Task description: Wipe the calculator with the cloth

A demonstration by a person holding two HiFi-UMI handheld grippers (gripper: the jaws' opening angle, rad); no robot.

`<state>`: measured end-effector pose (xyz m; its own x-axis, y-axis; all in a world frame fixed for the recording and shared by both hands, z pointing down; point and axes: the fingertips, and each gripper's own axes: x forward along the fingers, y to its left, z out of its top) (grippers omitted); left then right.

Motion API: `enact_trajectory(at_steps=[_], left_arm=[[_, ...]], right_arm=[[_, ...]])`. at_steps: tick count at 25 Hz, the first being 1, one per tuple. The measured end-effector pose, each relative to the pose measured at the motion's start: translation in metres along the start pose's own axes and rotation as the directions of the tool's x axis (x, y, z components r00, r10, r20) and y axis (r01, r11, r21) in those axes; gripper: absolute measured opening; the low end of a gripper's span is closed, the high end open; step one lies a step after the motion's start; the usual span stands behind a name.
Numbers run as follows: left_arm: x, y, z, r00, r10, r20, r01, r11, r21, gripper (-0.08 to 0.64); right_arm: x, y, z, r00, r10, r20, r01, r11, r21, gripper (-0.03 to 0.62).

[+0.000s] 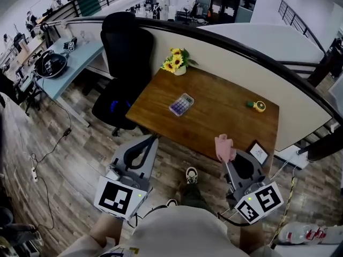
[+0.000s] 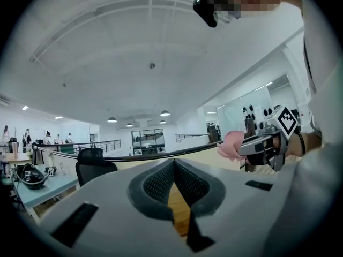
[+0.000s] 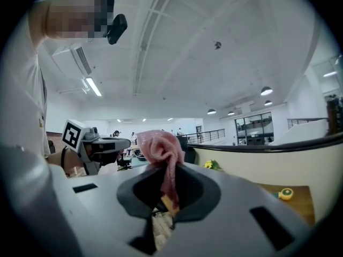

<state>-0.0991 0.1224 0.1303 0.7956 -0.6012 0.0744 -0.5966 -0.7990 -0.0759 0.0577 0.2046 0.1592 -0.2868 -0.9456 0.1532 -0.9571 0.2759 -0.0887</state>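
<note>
- The calculator [image 1: 181, 104] lies flat and askew on the wooden desk [image 1: 225, 125], in its left half, near the sunflowers [image 1: 176, 62] that stand at the far left corner.
- Nothing touches the calculator. Both grippers are held off the desk's near edge, well apart from it.
- The cloth [image 1: 224, 148] is pink and bunched. It sticks up out of the right gripper [image 1: 228, 163], level with the near edge of the desk.
- In the right gripper view, the right gripper [image 3: 170, 171] has its jaws pressed onto the cloth [image 3: 161, 148]. A rounded wad bulges beyond the tips and a strip runs down between the pads.
- The left gripper [image 1: 152, 139] points at the desk's near left corner, just short of it.
- In the left gripper view, the left gripper [image 2: 173, 164] has its jaws brought together at the tips with nothing between them. Only a thin slit lower down shows the wood of the desk.
- That view also shows the right gripper off to the right, with the cloth [image 2: 231, 145] at its front.
- A yellow tape measure [image 1: 259, 106] lies toward the desk's far right.
- A small framed picture [image 1: 258, 152] sits at the near right corner, just beside the right gripper.
- A black office chair [image 1: 126, 52] stands off the desk's left end.
</note>
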Motion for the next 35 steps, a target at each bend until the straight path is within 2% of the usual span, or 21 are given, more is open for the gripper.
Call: enact_trajectory(at_steps=[6, 12, 21, 29, 35], left_arm=[[0.070, 0.019, -0.007, 0.999, 0.041, -0.028, -0.041, 0.999, 0.017, 0.003], [0.137, 0.036, -0.005, 0.993, 0.101, -0.060, -0.099, 0.995, 0.026, 0.003], [0.214, 0.058, -0.018, 0.972, 0.200, -0.124, -0.196, 0.980, 0.040, 0.003], [0.241, 0.072, -0.021, 0.953, 0.266, -0.144, -0.261, 0.964, 0.054, 0.003], [0.241, 0.078, -0.032, 0.946, 0.277, -0.169, -0.272, 0.961, 0.050, 0.003]], right_arm=[[0.046, -0.069, -0.002, 1.000, 0.017, -0.005, -0.017, 1.000, 0.023, 0.041], [0.097, -0.133, 0.014, 0.997, 0.080, -0.014, -0.080, 0.997, 0.021, 0.041], [0.162, -0.212, 0.028, 0.985, 0.171, -0.009, -0.171, 0.985, 0.000, 0.041], [0.196, -0.245, 0.030, 0.975, 0.223, -0.019, -0.223, 0.975, 0.001, 0.041], [0.207, -0.241, 0.030, 0.962, 0.272, 0.006, -0.272, 0.962, 0.032, 0.041]])
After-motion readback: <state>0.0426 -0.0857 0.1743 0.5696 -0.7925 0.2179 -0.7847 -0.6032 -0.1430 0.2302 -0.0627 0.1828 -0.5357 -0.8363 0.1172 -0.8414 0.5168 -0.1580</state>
